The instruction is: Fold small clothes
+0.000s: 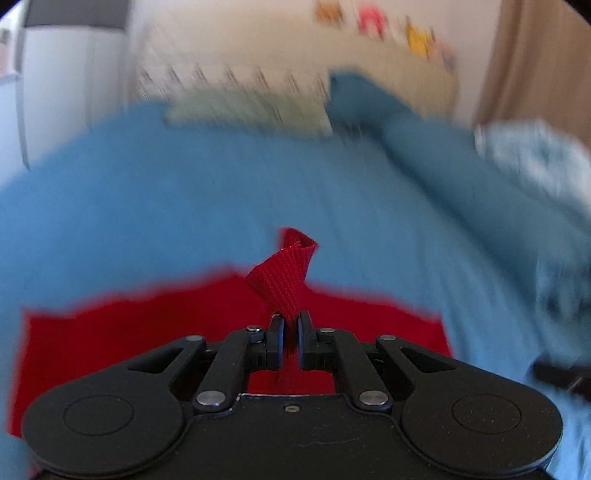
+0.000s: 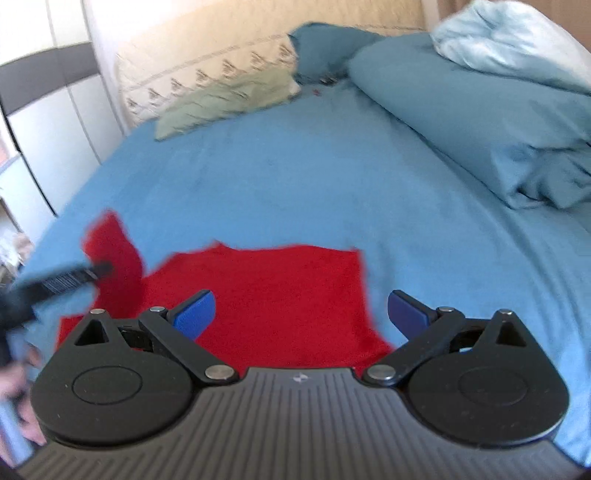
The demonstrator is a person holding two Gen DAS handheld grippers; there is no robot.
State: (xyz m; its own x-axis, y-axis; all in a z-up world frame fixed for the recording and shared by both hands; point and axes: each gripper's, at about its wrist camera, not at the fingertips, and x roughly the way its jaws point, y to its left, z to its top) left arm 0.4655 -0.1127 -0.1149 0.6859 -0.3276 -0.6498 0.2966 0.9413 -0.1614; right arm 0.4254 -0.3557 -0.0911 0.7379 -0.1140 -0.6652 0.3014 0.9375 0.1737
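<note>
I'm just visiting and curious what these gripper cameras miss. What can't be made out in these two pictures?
- Red garment: its near edge is hidden behind the right gripper in the right wrist view, so what kind of garment it is stays unclear.
- Coloured shapes on the wall: motion-blurred in the left wrist view.
- Small dark items by the pillow: too small, right wrist view.

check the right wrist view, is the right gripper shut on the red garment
No, the right gripper stands wide open above the red garment, its pads touching nothing.
</note>
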